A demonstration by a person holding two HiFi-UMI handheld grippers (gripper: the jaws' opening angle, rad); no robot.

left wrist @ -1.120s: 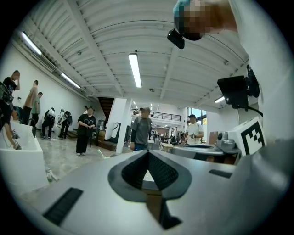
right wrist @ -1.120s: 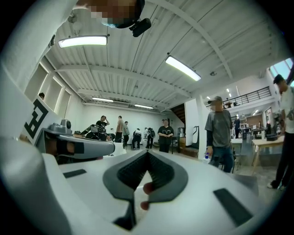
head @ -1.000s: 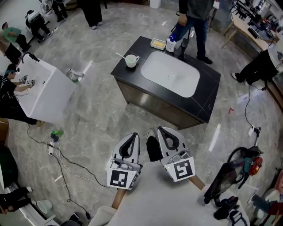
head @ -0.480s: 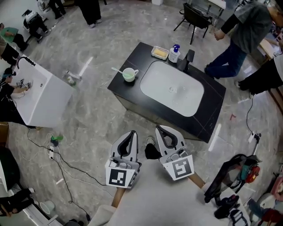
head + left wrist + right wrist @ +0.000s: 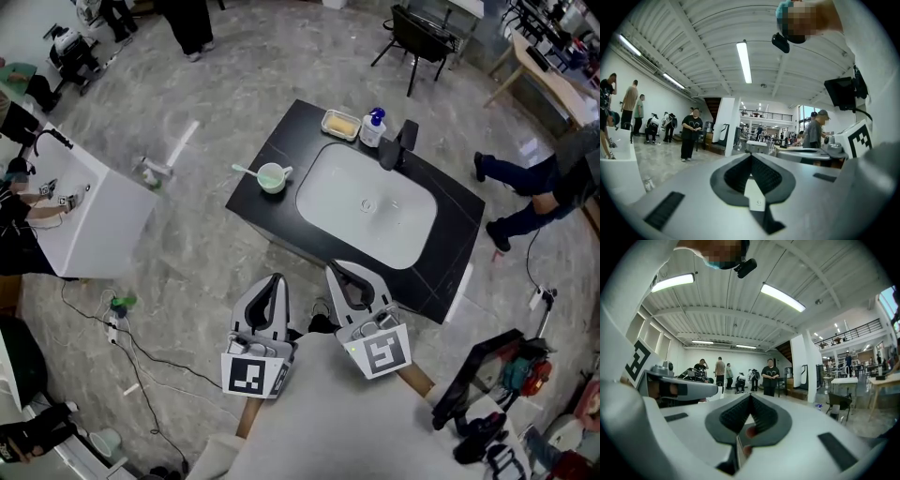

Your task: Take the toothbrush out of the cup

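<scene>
A pale green cup (image 5: 272,176) stands on the left end of the black counter (image 5: 258,202). A light toothbrush (image 5: 246,171) sticks out of it, leaning left. Both grippers are held low in the head view, well short of the counter and level. My left gripper (image 5: 274,281) is shut with nothing in it, and so is my right gripper (image 5: 339,272). The left gripper view shows the left gripper (image 5: 751,154) with jaws together against the hall. The right gripper view shows the right gripper (image 5: 750,395) the same way. Neither gripper view shows the cup.
A white basin (image 5: 367,206) fills the counter's middle, with a soap dish (image 5: 340,123), pump bottle (image 5: 373,127) and black faucet (image 5: 403,142) behind it. A white sink unit (image 5: 94,220) stands left, cables (image 5: 141,352) trail on the floor, and a person (image 5: 539,183) walks at the right.
The counter and cup have drawn nearer to both grippers. The person who stood behind the counter has walked off to the right. Both grippers stay shut.
</scene>
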